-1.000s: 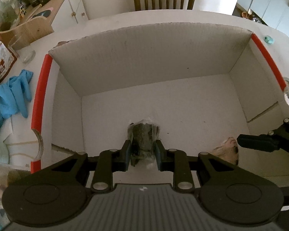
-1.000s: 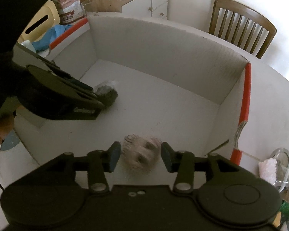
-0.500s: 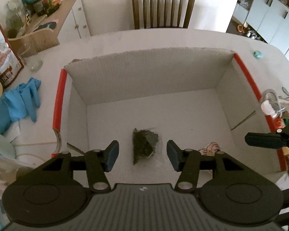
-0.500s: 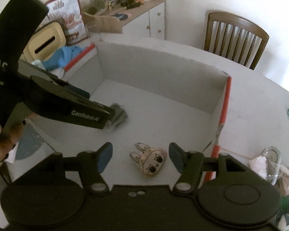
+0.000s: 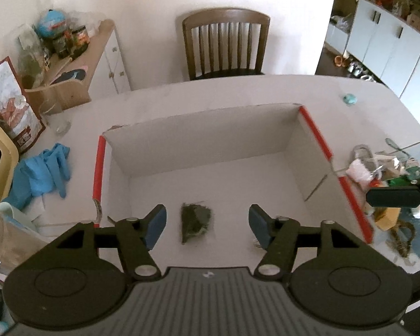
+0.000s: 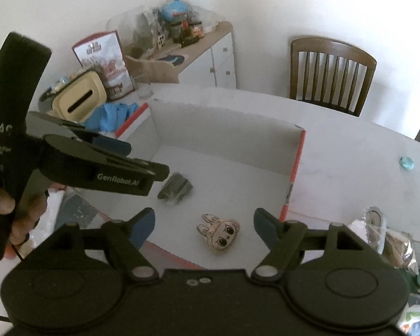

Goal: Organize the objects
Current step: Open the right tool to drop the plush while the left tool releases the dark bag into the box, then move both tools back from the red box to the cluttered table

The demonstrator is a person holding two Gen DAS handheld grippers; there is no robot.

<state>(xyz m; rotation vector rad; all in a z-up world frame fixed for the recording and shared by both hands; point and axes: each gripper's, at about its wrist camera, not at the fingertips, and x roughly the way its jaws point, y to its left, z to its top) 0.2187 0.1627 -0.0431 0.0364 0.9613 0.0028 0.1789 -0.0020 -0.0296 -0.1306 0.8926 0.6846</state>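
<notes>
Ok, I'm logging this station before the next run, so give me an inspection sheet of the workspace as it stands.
Surface: white table, crowded at both sides.
Job's things: open cardboard box holds a dark green packet and a bunny-face plush, lying apart.
Clutter: blue gloves left of the box; a pile of wrappers to its right; a small teal object beyond it.
Grippers: left gripper and right gripper both open, empty, above the box.
Cables: nothing seen.
Surroundings: wooden chair, sideboard with jars.
</notes>
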